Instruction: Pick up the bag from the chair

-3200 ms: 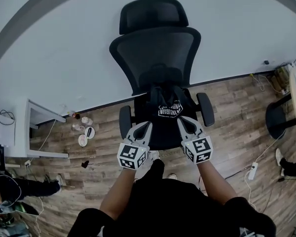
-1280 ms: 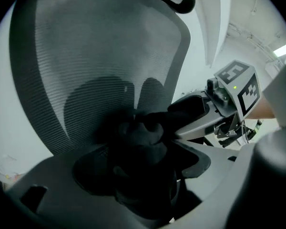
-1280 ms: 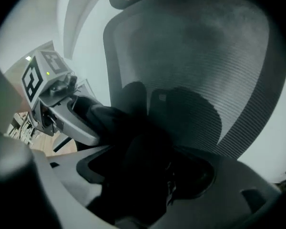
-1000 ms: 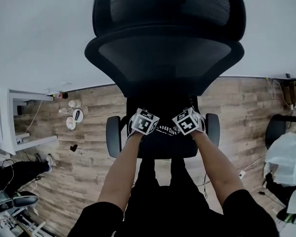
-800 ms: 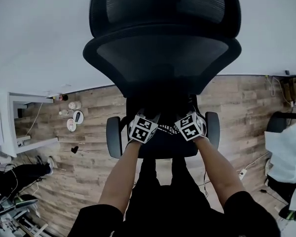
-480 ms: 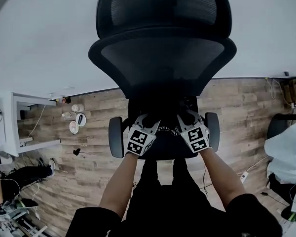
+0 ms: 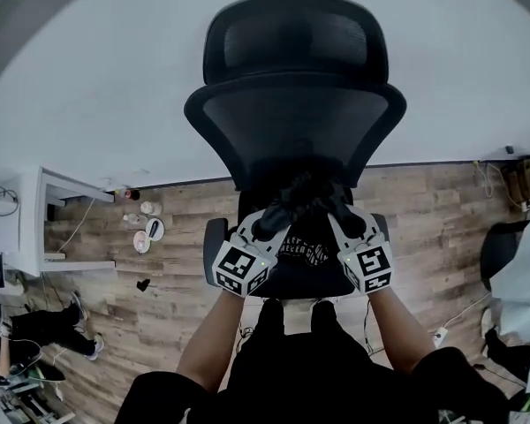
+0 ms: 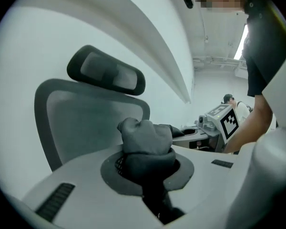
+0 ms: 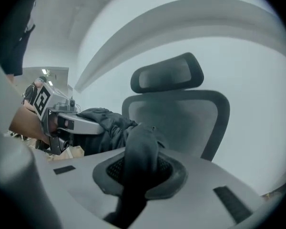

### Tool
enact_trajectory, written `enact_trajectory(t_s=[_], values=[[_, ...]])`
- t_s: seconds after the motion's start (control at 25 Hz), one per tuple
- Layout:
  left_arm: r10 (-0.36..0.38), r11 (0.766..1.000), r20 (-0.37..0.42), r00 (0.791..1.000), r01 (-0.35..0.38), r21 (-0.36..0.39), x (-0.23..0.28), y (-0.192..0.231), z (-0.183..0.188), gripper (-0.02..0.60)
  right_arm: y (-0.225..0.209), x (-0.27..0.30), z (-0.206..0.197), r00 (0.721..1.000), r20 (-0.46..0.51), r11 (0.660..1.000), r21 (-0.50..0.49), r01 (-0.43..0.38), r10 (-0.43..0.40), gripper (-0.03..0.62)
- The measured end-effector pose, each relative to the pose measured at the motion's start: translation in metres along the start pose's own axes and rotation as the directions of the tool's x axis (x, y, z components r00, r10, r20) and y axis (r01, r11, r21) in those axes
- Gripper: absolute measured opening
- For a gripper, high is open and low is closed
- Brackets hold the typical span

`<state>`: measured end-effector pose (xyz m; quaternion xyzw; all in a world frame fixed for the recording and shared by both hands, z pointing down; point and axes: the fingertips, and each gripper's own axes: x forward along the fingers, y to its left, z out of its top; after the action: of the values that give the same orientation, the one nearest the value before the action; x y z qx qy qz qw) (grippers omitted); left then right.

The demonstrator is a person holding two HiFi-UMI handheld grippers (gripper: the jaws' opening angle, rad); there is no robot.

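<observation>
I have my left claw and right claw both shut tight on the bag, each pinching a bunch of its black cloth. From the head view, the bag's top is gathered between the two claws, in front of the chair back. Its lower part, with white print on it, hangs down over the seat. From there I cannot tell whether the bag touches the seat.

The head view hides the grip itself under the cloth; the claw views show it. In the left gripper view the cloth is crushed between my jaws and bulges out above them in a grey lump. My other claw, with its marker cube, is off to the right. In the right gripper view a dark fold stands up from between the closed jaws, and more of the bag stretches left to the other claw. Both claw views show the headrest upright behind the bag, and a person far off. Neither shows the print or the seat. Only the head view shows the wooden floor.
</observation>
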<state>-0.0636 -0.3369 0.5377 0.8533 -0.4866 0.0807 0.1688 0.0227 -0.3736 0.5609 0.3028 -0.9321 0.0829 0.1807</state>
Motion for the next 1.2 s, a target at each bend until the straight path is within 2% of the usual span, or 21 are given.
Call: enact_trajectory(t_s=[0.16,0.28,0.48,0.68,0.84,1.2], values=[[-0.004,0.998,0.102,0.995,-0.003,0.068,-0.024,-0.021,0.057,0.061,0.005,-0.035,0.058,0.993,0.114,0.999,-0.029,0.016,-0.013,0.061],[-0.004,0.991,0.181,0.983,-0.02,0.132,-0.036,-0.035,0.1,0.061,0.005,-0.058,0.101,0.979,0.202,0.997,-0.062,0.038,-0.025,0.061],[-0.009,0.973,0.291,0.957,-0.058,0.222,-0.06,-0.052,0.166,0.061,0.008,-0.088,0.172,0.938,0.345,0.99,-0.117,0.083,-0.038,0.061],[-0.014,0.959,0.372,0.928,-0.093,0.268,-0.07,-0.06,0.217,0.061,0.007,-0.105,0.225,0.892,0.449,0.984,-0.133,0.115,-0.044,0.061],[0.002,0.954,0.394,0.919,-0.12,0.276,-0.076,-0.066,0.235,0.061,0.008,-0.115,0.243,0.874,0.483,0.985,-0.118,0.128,-0.056,0.061],[0.032,0.956,0.362,0.932,-0.133,0.26,-0.076,-0.068,0.235,0.061,0.009,-0.119,0.239,0.877,0.474,0.987,-0.089,0.136,-0.078,0.061]])
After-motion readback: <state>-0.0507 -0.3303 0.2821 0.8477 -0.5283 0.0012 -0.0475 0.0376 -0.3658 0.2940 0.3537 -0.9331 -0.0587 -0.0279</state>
